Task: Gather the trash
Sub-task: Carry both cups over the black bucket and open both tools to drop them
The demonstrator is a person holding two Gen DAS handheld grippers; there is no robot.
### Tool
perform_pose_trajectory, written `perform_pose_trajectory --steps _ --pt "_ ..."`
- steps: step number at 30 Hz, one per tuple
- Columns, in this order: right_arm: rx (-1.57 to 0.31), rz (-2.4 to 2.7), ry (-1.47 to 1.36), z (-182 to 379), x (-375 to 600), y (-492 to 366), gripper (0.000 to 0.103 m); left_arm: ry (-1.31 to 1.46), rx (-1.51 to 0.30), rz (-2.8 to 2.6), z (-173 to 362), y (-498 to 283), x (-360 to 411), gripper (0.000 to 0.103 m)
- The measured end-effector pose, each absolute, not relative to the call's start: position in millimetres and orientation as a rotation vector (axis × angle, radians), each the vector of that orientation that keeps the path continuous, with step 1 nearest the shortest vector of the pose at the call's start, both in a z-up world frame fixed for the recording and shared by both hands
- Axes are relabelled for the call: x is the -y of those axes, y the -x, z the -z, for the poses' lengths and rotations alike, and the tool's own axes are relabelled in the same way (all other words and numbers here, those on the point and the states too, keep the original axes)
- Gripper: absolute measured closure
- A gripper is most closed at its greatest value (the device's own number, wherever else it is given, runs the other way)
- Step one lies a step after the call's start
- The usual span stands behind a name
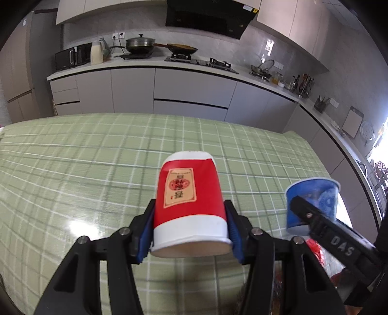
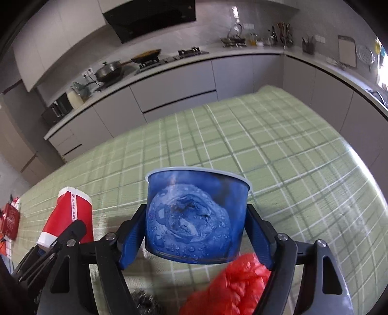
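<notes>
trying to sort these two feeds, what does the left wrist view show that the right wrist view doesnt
Only the left wrist view shows the red cup's label face on, the cup upside down in the left gripper.

Only the right wrist view shows the red plastic bag below the right gripper, and the blue cup's water print.

Both show the red cup, the blue cup, the green checked tablecloth and the kitchen counter.

Home kitchen: gas hob w/ pans, range hood, cabinets.

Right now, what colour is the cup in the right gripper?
Blue cup, water-droplet print; clearest in the right wrist view.
</notes>
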State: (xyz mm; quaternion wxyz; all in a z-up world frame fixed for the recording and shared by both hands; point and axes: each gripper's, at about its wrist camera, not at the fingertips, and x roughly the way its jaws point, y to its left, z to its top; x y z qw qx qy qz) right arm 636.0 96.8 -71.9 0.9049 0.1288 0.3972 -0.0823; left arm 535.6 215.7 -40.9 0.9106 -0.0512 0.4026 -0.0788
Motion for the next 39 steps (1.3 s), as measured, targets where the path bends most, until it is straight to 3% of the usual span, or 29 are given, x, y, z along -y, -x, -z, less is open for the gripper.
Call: perform_pose_trajectory --steps 11,22,32,39 --pt "-0.724 -0.028 -0.209 27 -118 -560 0.024 0.118 -0.755 0.114 3 -457 -227 0.049" --pt "-0.702 0.021 -0.215 17 -93 -443 0.024 0.075 -0.737 0.275 4 -379 -201 0.049" --pt "-0.722 0.181 -0.249 17 -33 -330 0.024 0.061 -0.765 0.45 1 -324 -135 0.049" --pt "-0.686 0.248 -0.32 15 49 -269 0.024 0.005 -0.76 0.548 4 -298 -45 0.049"
